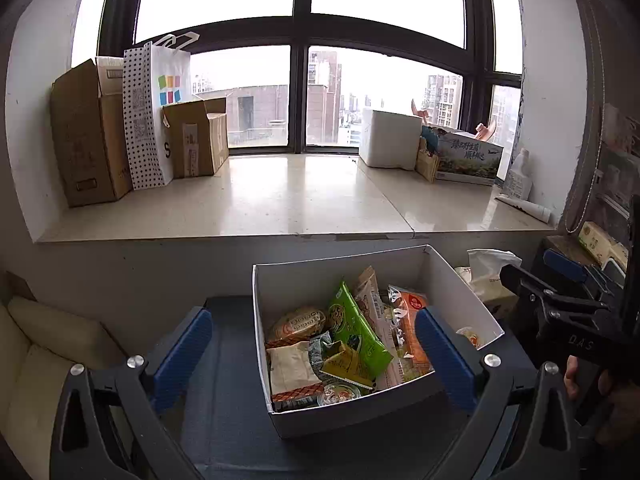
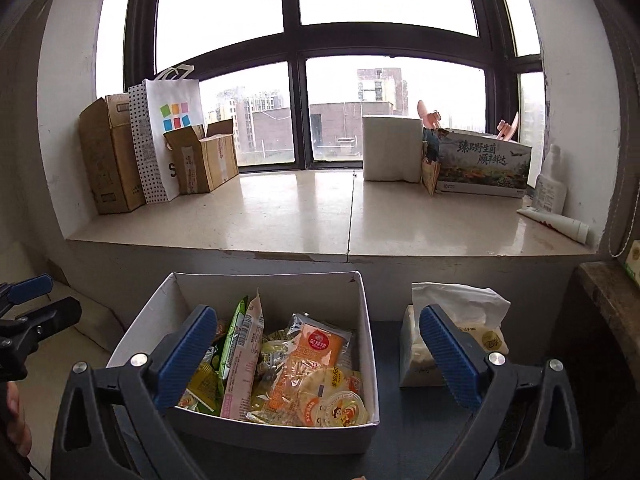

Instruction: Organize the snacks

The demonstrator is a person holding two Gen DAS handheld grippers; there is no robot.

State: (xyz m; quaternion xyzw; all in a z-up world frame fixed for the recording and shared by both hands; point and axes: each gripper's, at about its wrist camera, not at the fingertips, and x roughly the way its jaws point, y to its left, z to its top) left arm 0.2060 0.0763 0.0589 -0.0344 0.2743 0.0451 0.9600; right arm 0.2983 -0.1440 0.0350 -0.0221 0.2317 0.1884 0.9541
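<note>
White box [image 2: 362, 304] on the dark worktop [image 1: 224, 420] below the windowsill, filled with snack packets [image 2: 316, 364], tissue pack [image 2: 460, 320] just right of the box, left claw [image 1: 314, 352] and right claw [image 2: 318, 354] spread wide, both empty

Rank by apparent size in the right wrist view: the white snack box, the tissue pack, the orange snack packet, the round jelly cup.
1. white snack box
2. tissue pack; nearness to the camera may inflate it
3. orange snack packet
4. round jelly cup; partly hidden, so its place against the packet is less sure
</note>
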